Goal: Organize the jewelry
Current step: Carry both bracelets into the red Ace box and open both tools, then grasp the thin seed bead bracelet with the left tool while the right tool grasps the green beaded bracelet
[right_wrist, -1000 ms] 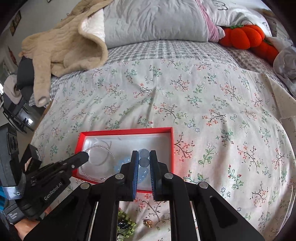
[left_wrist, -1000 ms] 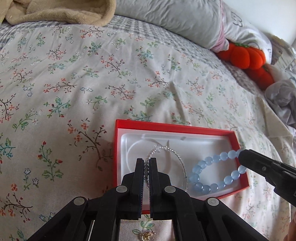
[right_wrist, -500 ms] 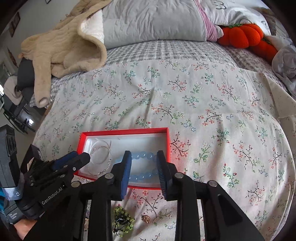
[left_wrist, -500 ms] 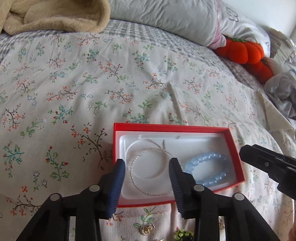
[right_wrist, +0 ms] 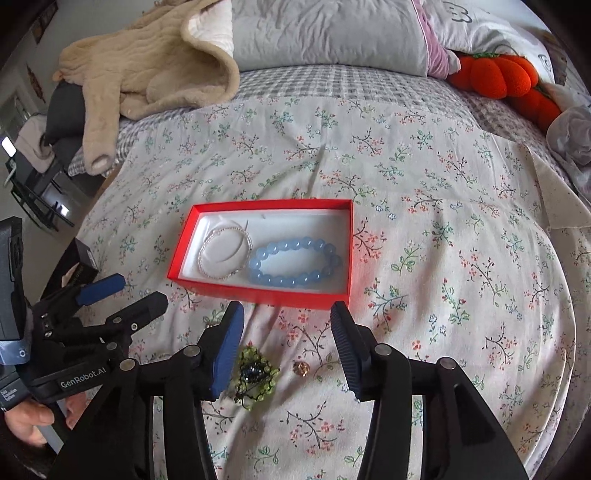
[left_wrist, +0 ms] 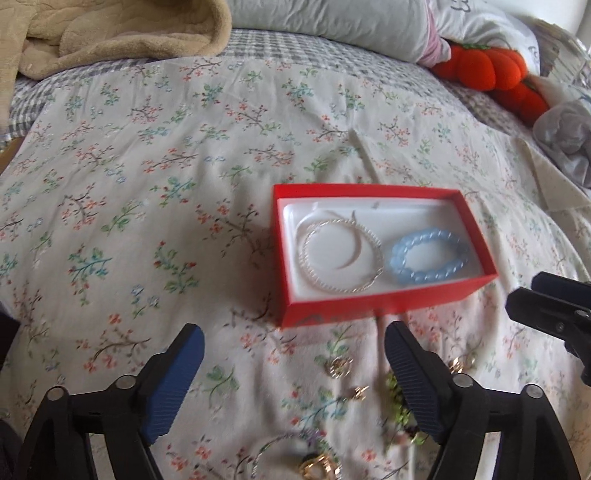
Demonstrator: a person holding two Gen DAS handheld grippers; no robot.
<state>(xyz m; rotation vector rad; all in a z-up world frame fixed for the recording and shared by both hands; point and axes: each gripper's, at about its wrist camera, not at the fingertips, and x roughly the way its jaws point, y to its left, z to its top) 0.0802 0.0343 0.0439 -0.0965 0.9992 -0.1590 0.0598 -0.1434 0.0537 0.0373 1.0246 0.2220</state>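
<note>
A red box (left_wrist: 376, 308) (right_wrist: 258, 293) with a white lining lies on the floral bedspread. Inside it rest a thin silver bangle (left_wrist: 341, 258) (right_wrist: 224, 253) on the left and a pale blue bead bracelet (left_wrist: 428, 258) (right_wrist: 295, 262) on the right. My left gripper (left_wrist: 291, 339) (right_wrist: 122, 293) hangs just short of the box, its jaws opening with nothing between them. My right gripper (right_wrist: 286, 314) (left_wrist: 524, 291) is also back from the box, jaws opening and empty. Loose pieces lie near me: a green beaded piece (right_wrist: 255, 376) (left_wrist: 400, 406), a small gold piece (right_wrist: 301, 368), gold earrings (left_wrist: 340, 365) and a ring (left_wrist: 319, 469).
A beige blanket (right_wrist: 147, 70) and a grey pillow (right_wrist: 325, 33) lie at the head of the bed. Orange pumpkin plushes (right_wrist: 495, 75) (left_wrist: 484, 70) and a grey cloth (left_wrist: 565, 144) sit at the far right. A person's hand (right_wrist: 26, 421) holds the left gripper.
Both grippers let go of the bangle and the blue bracelet, opened wide and pulled back from the box. The two pieces now lie flat inside it.
</note>
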